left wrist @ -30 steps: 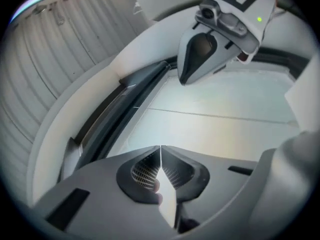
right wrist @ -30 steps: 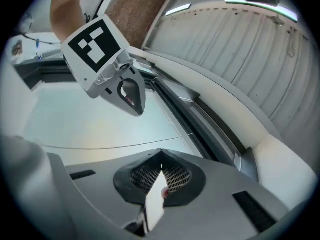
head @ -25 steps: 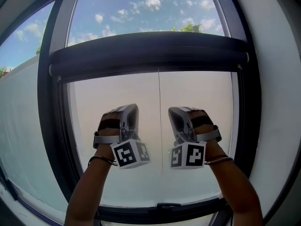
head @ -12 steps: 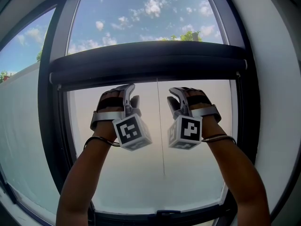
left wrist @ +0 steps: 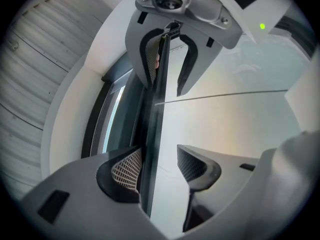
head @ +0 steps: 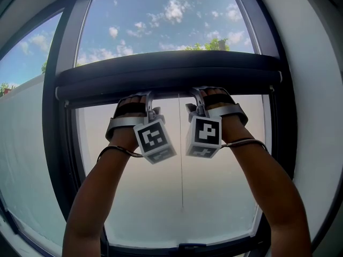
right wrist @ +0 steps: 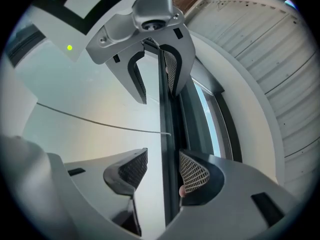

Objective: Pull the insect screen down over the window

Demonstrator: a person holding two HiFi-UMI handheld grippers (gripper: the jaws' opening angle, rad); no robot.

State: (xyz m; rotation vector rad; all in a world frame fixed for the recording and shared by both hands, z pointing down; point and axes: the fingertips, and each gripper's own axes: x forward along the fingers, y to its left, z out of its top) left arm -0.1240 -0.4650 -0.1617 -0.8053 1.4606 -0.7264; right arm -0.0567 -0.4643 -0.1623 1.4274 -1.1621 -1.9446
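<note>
Opening wide, the left tongs [head: 148, 97] and right tongs [head: 198, 93] each have the dark screen bar [head: 171, 71] between them, not pinched yet. It runs sideways across both, equally near each.

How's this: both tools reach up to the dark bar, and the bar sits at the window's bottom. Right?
No. The head view shows the bar high up, sky above it, not at the bottom. The left tool and right tool do reach it, jaws opening with its edge between them.
</note>
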